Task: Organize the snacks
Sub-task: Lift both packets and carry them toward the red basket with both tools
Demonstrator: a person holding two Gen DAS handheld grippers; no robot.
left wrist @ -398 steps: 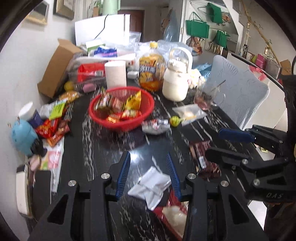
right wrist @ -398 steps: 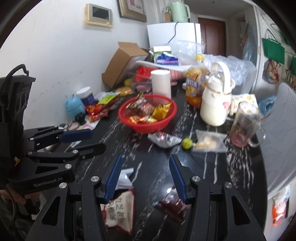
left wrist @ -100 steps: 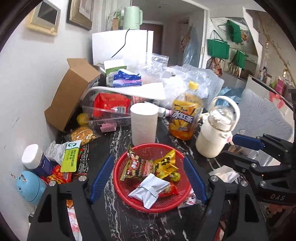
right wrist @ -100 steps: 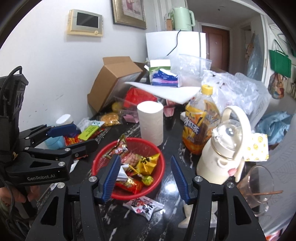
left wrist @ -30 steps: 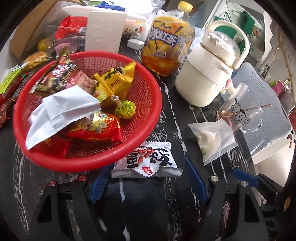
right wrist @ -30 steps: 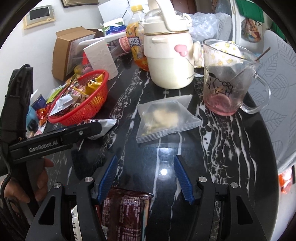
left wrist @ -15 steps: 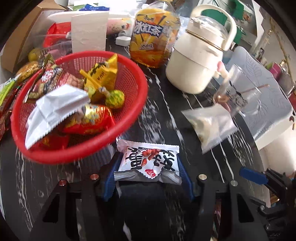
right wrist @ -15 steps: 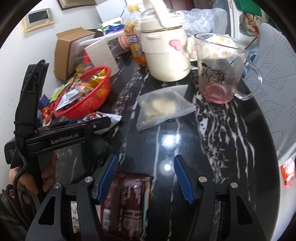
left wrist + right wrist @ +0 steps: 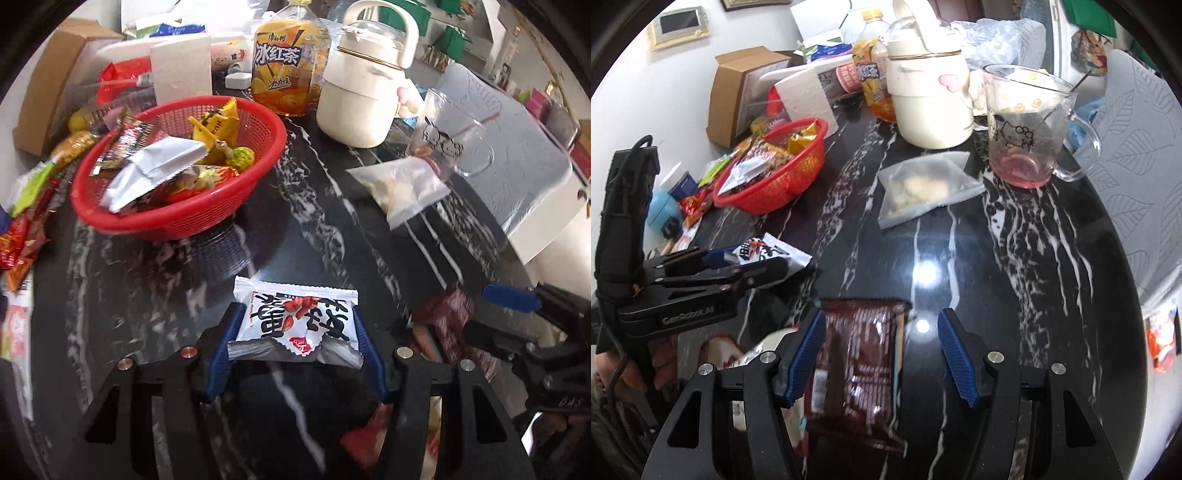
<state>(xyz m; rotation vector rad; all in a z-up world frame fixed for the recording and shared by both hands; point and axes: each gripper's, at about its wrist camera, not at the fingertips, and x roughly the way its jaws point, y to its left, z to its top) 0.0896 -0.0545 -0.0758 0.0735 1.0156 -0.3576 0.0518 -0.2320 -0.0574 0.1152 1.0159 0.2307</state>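
My left gripper [image 9: 297,325] is shut on a white peanut snack packet [image 9: 295,317] and holds it above the black marble table, nearer than the red basket [image 9: 177,218] full of snacks. The packet [image 9: 768,253] and left gripper [image 9: 746,266] also show in the right wrist view. My right gripper [image 9: 882,350] is open over a dark red-brown snack packet [image 9: 860,354] that lies flat between its fingers. The basket [image 9: 775,184] sits at the table's left.
A clear bag of pale snacks [image 9: 923,188], a glass mug [image 9: 1027,122], a cream kettle [image 9: 931,96], an iced tea bottle [image 9: 288,62] and a paper roll [image 9: 181,66] stand behind. Loose packets [image 9: 26,229] lie left of the basket. Another red packet [image 9: 384,428] lies near.
My left gripper has closed on the peanut packet and pulled back from the basket, lifting it. My right gripper has moved down over the dark red packet.
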